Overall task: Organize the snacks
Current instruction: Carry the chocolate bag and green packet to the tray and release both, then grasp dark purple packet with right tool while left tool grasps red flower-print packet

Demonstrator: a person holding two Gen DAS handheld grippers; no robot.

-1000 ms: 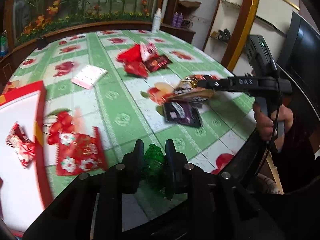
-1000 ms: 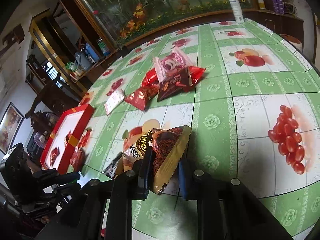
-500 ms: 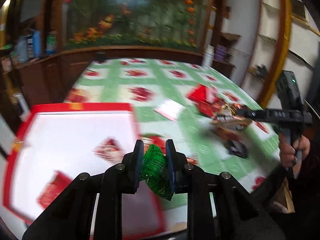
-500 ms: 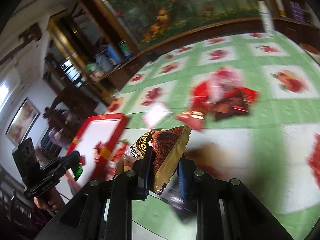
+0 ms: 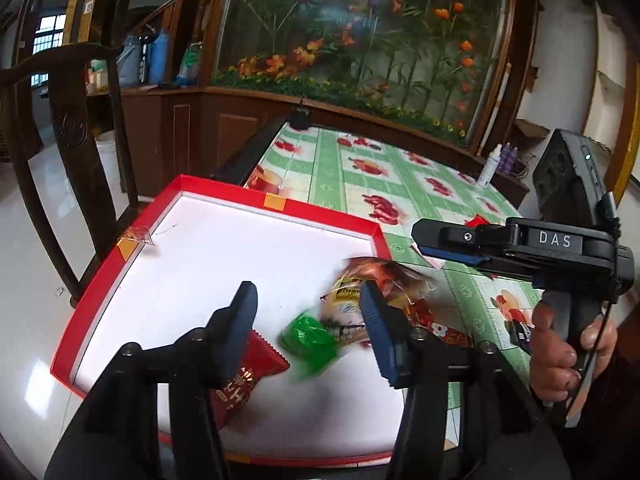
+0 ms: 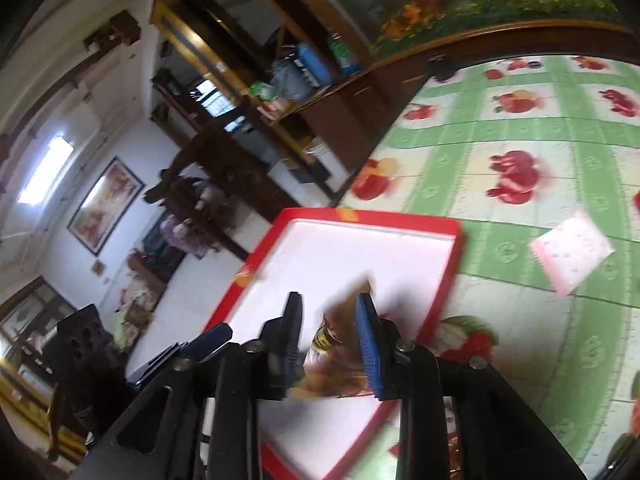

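Observation:
My left gripper (image 5: 310, 316) hangs over the red-rimmed white tray (image 5: 224, 190), its jaws opening. A green packet (image 5: 310, 338) is blurred just below them, touched by neither pad. A brown-and-gold snack bag (image 5: 372, 292) is blurred beside it over the tray. My right gripper (image 6: 330, 320) is also above the tray (image 6: 372, 214) with jaws opening. The bag (image 6: 332, 344) sits loose between its fingers. From the left wrist view the right gripper (image 5: 420, 242) reaches in from the right, held by a hand (image 5: 560, 348).
A dark red packet (image 5: 244, 376) lies in the tray's near part. A pink-white packet (image 6: 572, 252) rests on the green fruit-print tablecloth (image 6: 520, 140) beyond the tray. A wooden chair (image 5: 80, 120) stands left of the table, and a white bottle (image 5: 490, 166) at its far edge.
Both grippers swung left from the table's middle to above the tray. Their jaws spread, and the green packet and the brown-gold bag came free of the pads.

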